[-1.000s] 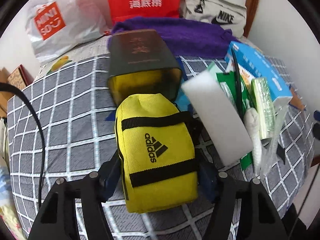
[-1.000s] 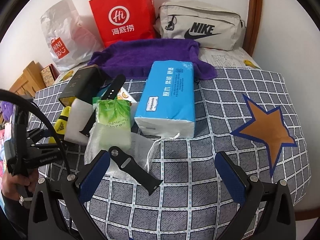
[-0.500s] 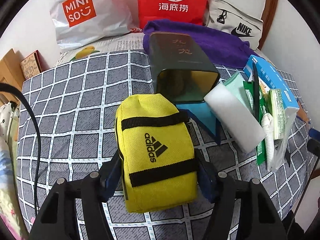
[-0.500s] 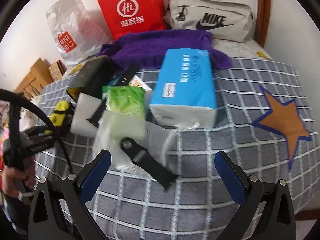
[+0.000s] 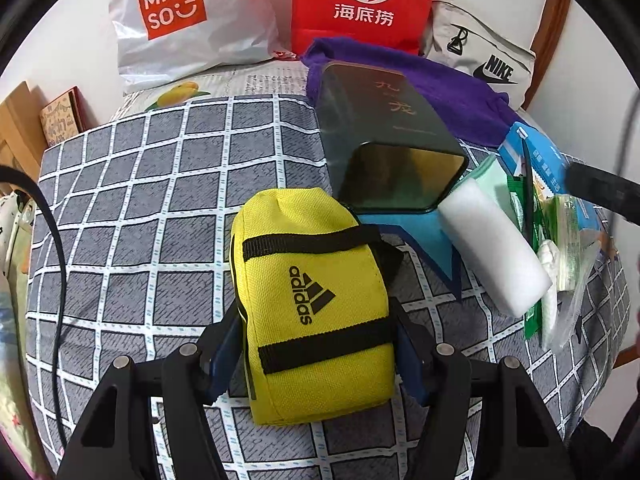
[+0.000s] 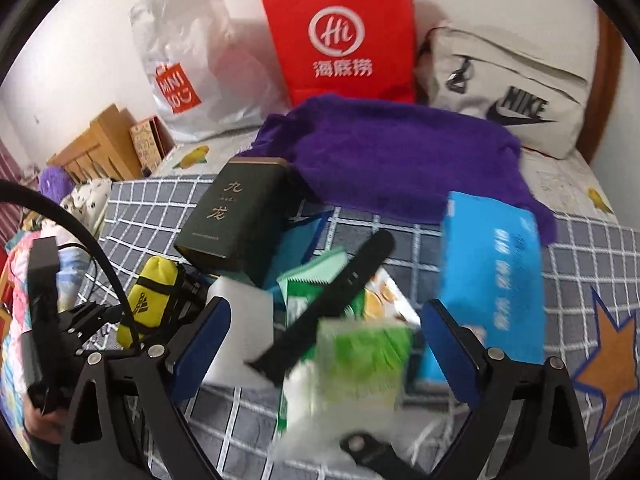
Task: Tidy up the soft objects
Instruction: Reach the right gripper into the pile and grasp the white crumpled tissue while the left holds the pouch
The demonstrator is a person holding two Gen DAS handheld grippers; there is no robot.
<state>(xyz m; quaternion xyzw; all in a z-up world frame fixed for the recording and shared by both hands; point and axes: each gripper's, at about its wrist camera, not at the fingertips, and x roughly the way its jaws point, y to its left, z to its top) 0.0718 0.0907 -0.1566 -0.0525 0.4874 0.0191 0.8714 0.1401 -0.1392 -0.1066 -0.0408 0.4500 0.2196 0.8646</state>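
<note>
Gripping a yellow pouch (image 5: 316, 300) by its two long sides, the left gripper (image 5: 320, 344) has its jaws pressed into the fabric, seemingly so the soft pouch can be carried clear of the pile. The pouch sits between the jaws over the checked bed (image 5: 140, 208). Ahead of the jaws and slightly right, a dark tin (image 5: 384, 136) lies on its side, open mouth toward them; further right a white foam block (image 5: 496, 252) leans on green packets (image 5: 524, 204). Behind them, a purple towel (image 5: 448, 88) lies spread, probably a gathering spot. The right gripper (image 6: 324, 344) has its jaws wide and holds nothing; they straddle a green packet (image 6: 360, 360) and a black strap (image 6: 332, 292), likely lining up the next pick. A blue tissue pack (image 6: 496, 272) sits just beyond the right-hand jaw.
</note>
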